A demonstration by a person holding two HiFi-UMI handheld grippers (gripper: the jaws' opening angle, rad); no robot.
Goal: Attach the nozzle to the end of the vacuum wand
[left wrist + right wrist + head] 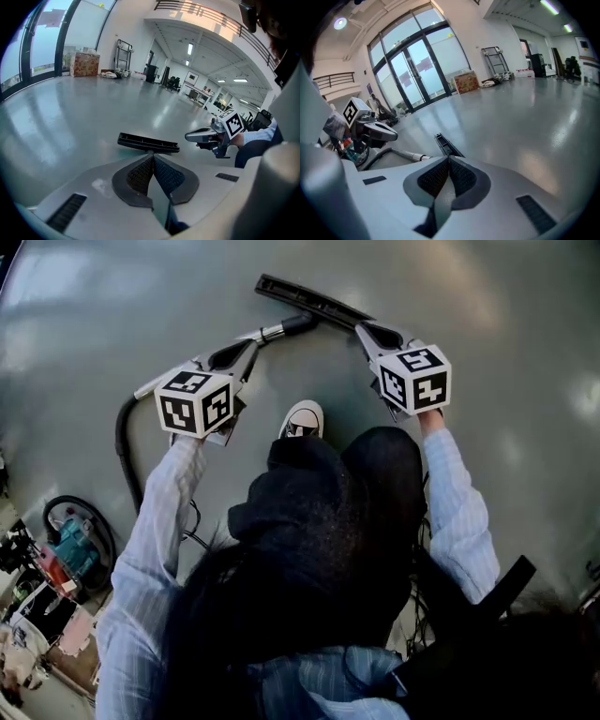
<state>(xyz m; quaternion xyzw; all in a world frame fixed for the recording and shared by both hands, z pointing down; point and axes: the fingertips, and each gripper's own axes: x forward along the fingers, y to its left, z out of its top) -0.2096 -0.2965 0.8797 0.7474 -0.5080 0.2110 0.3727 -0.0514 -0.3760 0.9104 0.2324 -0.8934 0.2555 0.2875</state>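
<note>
Presently the nozzle (314, 301) lies on the floor (112, 315), ahead of the left gripper (153, 157) and right gripper (449, 159); both jaws are closed and empty.

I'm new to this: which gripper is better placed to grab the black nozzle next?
Likely the right gripper: its shut tips sit beside the nozzle; the left gripper is over the wand.

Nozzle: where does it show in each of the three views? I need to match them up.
Head view: nozzle at top centre, running diagonally.
Left gripper view: centre, lying crosswise.
Right gripper view: just left of centre, seen nearly end-on.
Shared landmark: cardboard box by the glass, in both gripper views; the head view does not show it.
</note>
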